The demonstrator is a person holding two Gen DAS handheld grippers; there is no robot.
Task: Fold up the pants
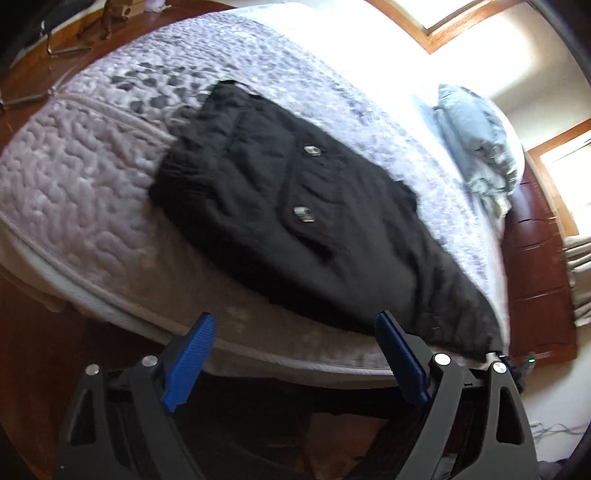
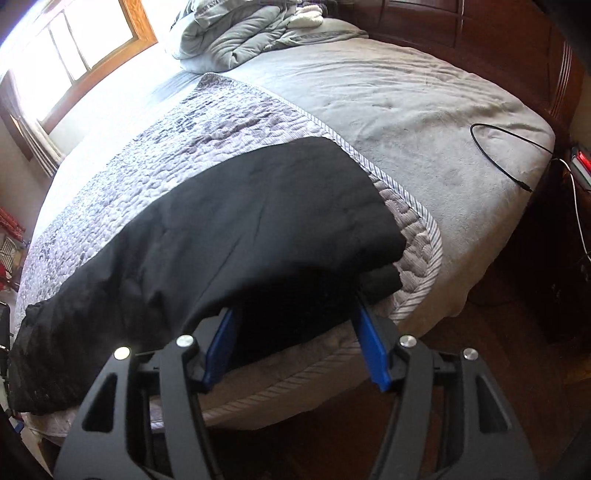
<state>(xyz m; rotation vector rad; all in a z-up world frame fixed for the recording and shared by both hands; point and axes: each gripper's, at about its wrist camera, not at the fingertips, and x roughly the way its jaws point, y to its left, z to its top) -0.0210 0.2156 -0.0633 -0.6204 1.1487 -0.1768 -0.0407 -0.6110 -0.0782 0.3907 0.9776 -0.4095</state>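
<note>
Black pants lie on the quilted grey bedspread, near the bed's front edge, with two silver buttons showing on a pocket. My left gripper is open and empty, just off the bed edge below the pants. In the right wrist view the pants lie folded over, their end hanging at the bed edge. My right gripper is open, and the pants' near edge hangs between its blue pads, hiding the fingertips.
A grey blanket covers the far half of the bed, with a black cable on it. Crumpled bedding and a blue pillow lie at the head. A wooden headboard, windows and wood floor surround the bed.
</note>
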